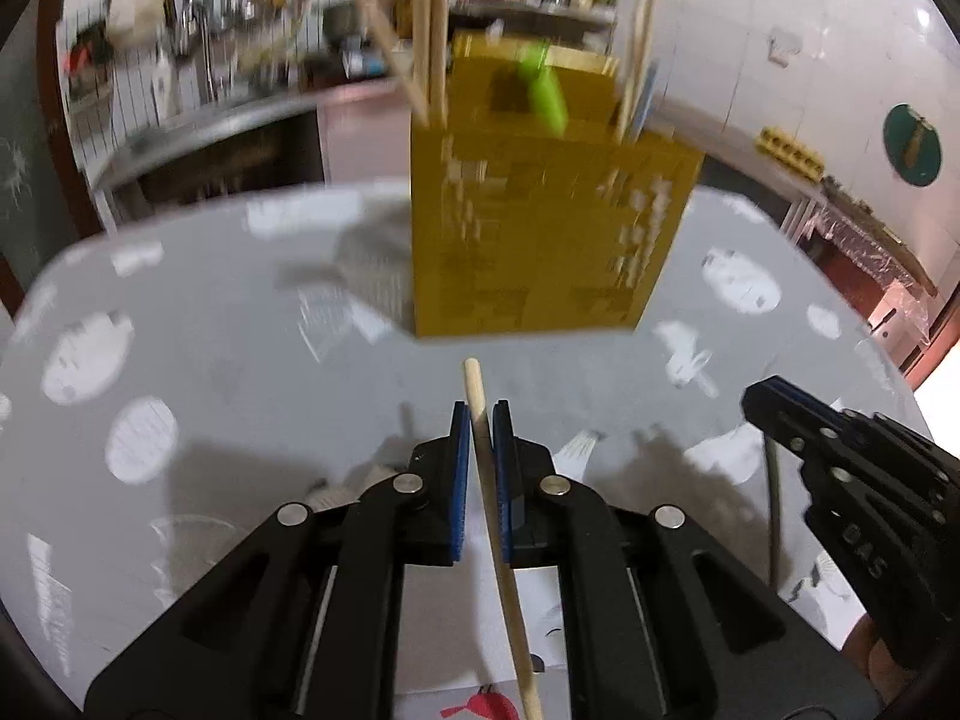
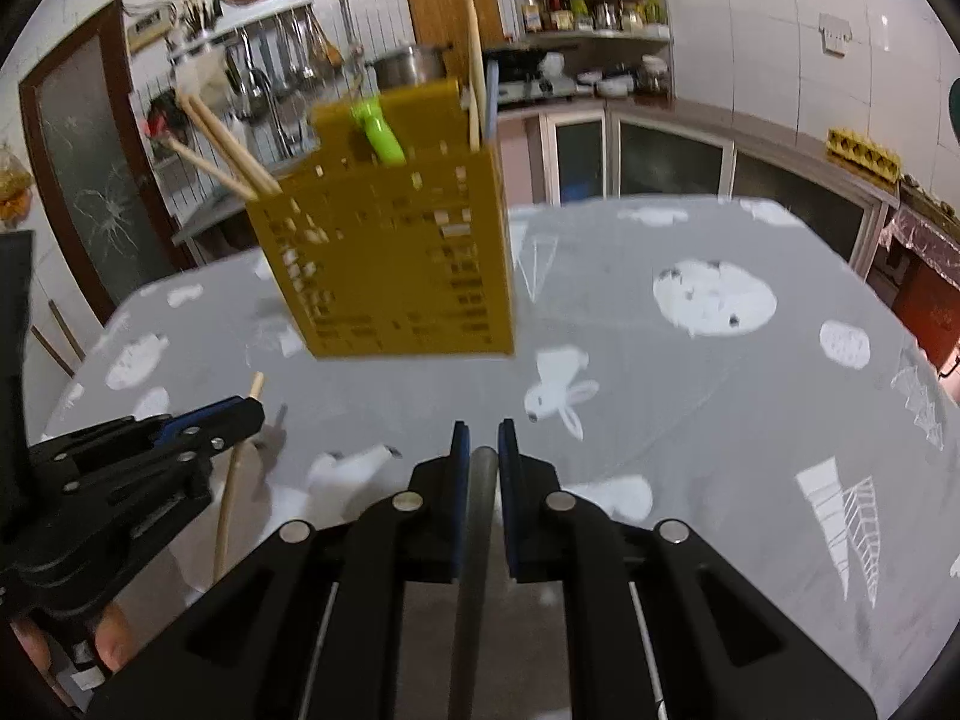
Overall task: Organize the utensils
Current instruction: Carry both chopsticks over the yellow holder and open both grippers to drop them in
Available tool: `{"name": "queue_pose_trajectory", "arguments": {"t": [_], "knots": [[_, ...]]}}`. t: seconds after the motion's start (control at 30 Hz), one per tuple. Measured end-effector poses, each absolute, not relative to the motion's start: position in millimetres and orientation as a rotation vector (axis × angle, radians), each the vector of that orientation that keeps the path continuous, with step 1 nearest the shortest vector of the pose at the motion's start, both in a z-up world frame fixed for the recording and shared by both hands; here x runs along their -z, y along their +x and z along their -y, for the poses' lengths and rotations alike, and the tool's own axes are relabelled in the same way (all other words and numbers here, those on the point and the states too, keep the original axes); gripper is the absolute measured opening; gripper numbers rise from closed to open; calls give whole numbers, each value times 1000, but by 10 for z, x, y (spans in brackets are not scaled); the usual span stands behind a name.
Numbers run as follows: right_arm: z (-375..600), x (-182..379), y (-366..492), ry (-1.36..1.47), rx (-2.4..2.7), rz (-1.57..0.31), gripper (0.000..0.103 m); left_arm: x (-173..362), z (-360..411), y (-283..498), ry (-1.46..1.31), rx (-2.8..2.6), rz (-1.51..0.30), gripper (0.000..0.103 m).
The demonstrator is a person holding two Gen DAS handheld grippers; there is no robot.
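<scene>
A yellow perforated utensil holder (image 1: 540,228) stands on the grey patterned tablecloth (image 1: 210,372), at 12 o'clock from both grippers and apart from them. It already contains wooden sticks (image 2: 228,144) leaning toward 10 o'clock, a green handle (image 2: 378,132), and further upright wooden pieces (image 2: 475,84) at its far right corner. Behind the table run a kitchen counter (image 2: 690,114), a rack of hanging utensils (image 2: 282,54) and a corner shelf of bottles (image 2: 594,12). Nothing lies between the grippers and the holder except bare cloth.

The left gripper (image 1: 480,414) points forward and downward. Its blue pads (image 1: 461,468) are pressed narrow against a wooden chopstick (image 1: 498,528), whose tip projects past the fingertips toward 12 o'clock, short of the holder's base. In the right wrist view this gripper sits at 9 o'clock, with fingers of the person's hand (image 2: 114,636) beneath it.

The right gripper (image 2: 483,432) also tilts downward. Its jaws are nearly closed on a grey metal handle (image 2: 477,540) running back toward 6 o'clock; the type of utensil cannot be determined. The holder is at 11 o'clock from this gripper.
</scene>
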State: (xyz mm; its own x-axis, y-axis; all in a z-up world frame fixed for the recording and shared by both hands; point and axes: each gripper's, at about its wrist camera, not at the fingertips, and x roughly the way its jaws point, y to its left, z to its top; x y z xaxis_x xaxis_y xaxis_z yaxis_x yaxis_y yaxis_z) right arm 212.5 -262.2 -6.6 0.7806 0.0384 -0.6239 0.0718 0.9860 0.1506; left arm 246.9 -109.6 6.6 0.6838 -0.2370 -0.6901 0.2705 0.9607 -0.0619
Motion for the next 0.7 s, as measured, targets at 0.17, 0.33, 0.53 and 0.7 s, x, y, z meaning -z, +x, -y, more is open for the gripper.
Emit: {"name": "queue_pose_trajectory", "arguments": {"t": [0.17, 0.33, 0.53, 0.7], "knots": [[2655, -167, 2025, 163, 11, -567, 10, -435, 1040, 2241, 55, 280, -615, 5], [2658, -363, 1912, 125, 9, -458, 10, -704, 960, 2075, 46, 280, -492, 5], [2648, -506, 1824, 117, -4, -370, 10, -877, 903, 1998, 24, 291, -428, 4], [2601, -580, 1784, 99, -5, -319, 10, -943, 868, 1968, 23, 286, -394, 5]]}}
